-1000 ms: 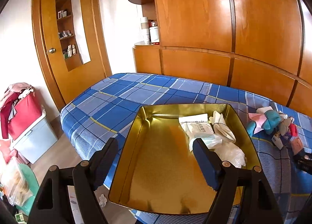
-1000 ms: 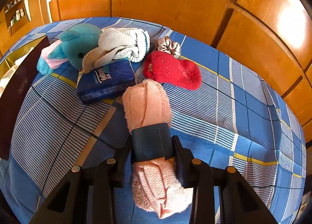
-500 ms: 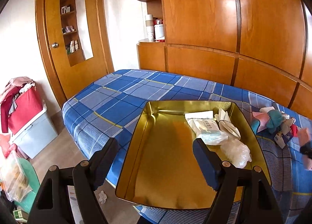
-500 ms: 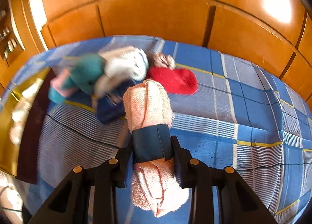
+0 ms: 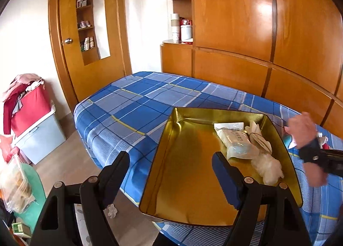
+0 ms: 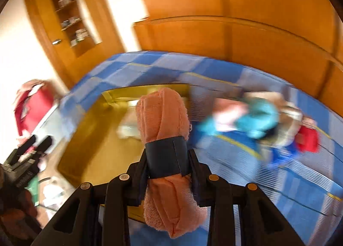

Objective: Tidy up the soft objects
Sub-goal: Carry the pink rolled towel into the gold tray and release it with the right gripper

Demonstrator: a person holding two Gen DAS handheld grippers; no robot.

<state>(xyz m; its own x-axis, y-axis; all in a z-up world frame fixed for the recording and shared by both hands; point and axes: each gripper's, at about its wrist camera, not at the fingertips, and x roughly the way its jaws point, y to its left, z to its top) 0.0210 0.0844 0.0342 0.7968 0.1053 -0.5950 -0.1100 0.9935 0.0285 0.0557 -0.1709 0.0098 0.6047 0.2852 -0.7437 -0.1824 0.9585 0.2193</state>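
My right gripper (image 6: 168,160) is shut on a rolled peach towel (image 6: 163,115) with a dark band, held in the air over the near side of a gold tray (image 6: 92,143). The right wrist view is blurred by motion. In the left wrist view the gold tray (image 5: 188,186) lies on the blue plaid bed and holds white packets and plastic bags (image 5: 238,141) at its far right. My left gripper (image 5: 171,173) is open and empty, low over the tray's near left edge. A teal plush toy (image 6: 257,117) and a red item (image 6: 308,141) lie right of the tray.
The blue plaid bed (image 5: 137,104) runs along a wooden wardrobe wall (image 5: 257,31). A wooden door (image 5: 85,31) stands at the left. A red bag on a pale blue bin (image 5: 36,121) sits on the floor. The person's right hand (image 5: 304,132) shows at the tray's right side.
My right gripper lifted the peach towel off the bed and swung it left toward the gold tray. The left gripper pulled back a little; the right hand came into its view.
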